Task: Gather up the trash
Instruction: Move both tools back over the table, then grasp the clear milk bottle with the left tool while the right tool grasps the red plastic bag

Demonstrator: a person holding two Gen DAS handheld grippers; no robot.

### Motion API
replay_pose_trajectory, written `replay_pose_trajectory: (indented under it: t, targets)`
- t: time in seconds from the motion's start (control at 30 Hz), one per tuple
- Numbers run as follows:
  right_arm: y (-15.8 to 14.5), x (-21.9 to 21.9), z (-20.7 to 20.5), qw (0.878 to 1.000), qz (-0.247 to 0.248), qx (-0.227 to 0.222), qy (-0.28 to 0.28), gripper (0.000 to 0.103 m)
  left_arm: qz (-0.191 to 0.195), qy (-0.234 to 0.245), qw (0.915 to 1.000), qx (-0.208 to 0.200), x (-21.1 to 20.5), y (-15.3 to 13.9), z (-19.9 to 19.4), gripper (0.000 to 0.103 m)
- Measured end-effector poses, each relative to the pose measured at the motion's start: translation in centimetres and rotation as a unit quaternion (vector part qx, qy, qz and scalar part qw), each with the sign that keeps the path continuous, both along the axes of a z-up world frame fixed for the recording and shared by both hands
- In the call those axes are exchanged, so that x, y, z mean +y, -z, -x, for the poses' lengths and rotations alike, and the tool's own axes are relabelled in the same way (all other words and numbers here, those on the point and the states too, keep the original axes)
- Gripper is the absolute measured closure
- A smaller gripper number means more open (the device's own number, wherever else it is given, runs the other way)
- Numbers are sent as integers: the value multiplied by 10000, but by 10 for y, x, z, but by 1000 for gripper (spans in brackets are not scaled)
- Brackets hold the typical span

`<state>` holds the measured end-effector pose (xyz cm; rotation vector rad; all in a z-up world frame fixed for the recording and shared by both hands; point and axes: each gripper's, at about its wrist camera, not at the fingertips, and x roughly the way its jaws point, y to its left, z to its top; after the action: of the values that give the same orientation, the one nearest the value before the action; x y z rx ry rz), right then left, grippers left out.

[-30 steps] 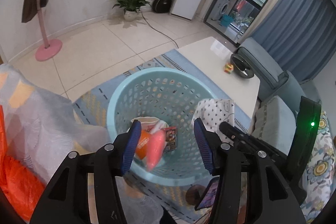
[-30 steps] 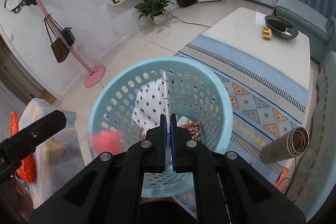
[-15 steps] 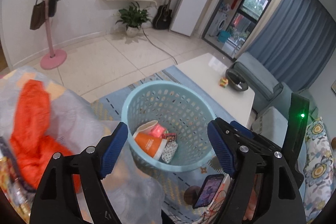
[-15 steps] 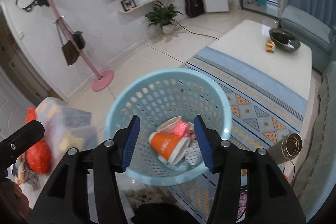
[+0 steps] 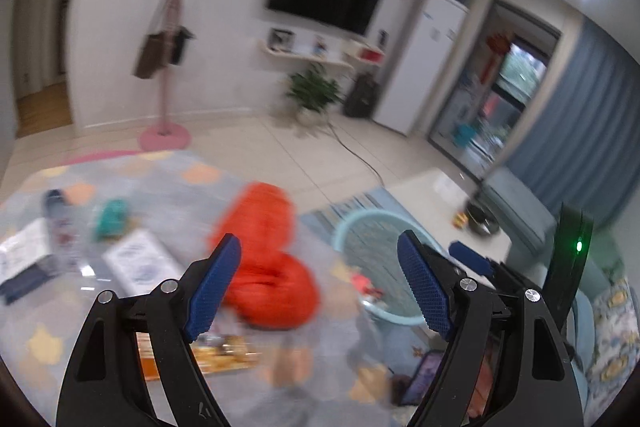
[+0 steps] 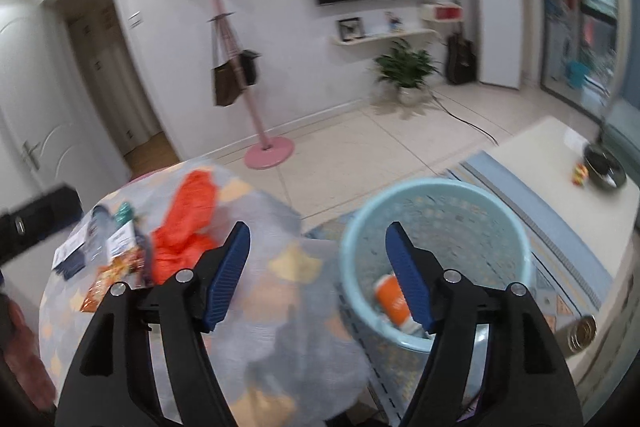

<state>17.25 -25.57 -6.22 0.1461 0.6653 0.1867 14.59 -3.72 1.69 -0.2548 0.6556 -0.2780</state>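
On the round table (image 6: 280,311) with its grey patterned cloth, remaining litter lies at the left: a flat orange snack wrapper (image 6: 105,277), papers and a crumpled bright-orange plastic bag (image 5: 268,263). The left gripper (image 5: 320,287) has empty jaws spread wide, the bag straight ahead, so that hand seems nearer. The right gripper (image 6: 316,273) has jaws opening with nothing between them; the wrapper lies to its left. At the right, on the rug, the pale-blue perforated plastic basket (image 6: 436,187) holds an orange paper cup (image 6: 390,293) and other scraps.
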Motion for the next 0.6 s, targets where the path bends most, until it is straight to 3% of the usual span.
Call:
replay_pose_trajectory:
  t: [0.13, 0.3, 0.5, 0.6]
  targets:
    - [-1, 39, -5, 9993, 87, -43, -356, 29, -31, -568, 9984, -40, 52, -7, 9, 24]
    - [15, 77, -21, 9974, 208, 172, -666, 26, -7, -1244, 9911, 464, 116, 13, 0, 24]
    - [35, 100, -41, 9946, 232, 489, -886, 26, 423, -1424, 9822, 1150, 163, 56, -26, 27]
    - [42, 103, -48, 9935, 151, 618, -939, 26, 498, -1358, 9803, 1345, 165, 71, -42, 34]
